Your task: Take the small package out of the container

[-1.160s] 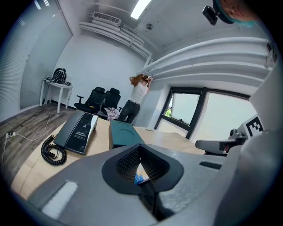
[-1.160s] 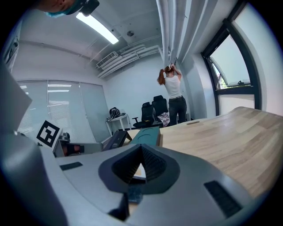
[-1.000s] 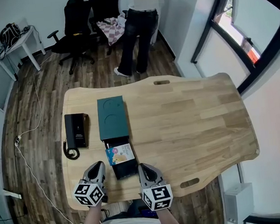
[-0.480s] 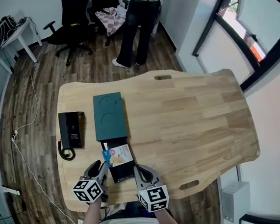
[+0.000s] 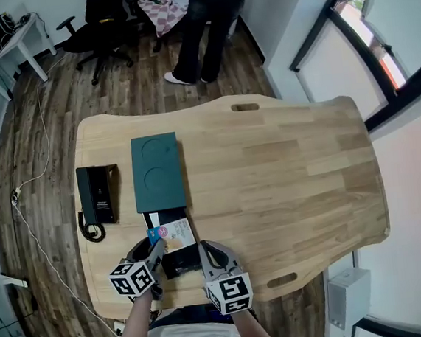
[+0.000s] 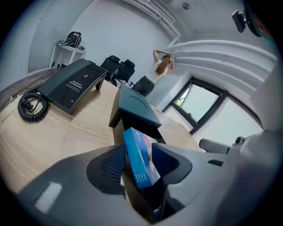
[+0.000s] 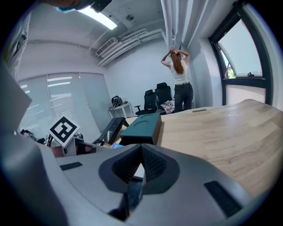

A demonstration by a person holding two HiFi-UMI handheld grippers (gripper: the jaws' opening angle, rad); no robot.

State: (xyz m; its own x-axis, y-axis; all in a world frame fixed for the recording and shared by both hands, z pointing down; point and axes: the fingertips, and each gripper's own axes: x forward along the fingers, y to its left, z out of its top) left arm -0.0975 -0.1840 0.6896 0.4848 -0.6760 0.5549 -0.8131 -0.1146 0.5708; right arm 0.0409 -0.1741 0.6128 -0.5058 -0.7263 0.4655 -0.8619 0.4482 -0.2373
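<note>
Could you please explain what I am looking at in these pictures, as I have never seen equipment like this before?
There is no robot here: a person holds a two-jawed gripping tool in each hand. One picture comes from a camera on the person's head, looking down at a wooden table. The other two come from cameras riding on the tools. On the table lie a dark green box, a black tray sticking out of its near end, and a desk phone. The left gripper is opening its jaws around a small blue package on the tray, not squeezing it. The right gripper looks closed on the tray's edge, seemingly steadying it. Another person stands in the background.
</note>
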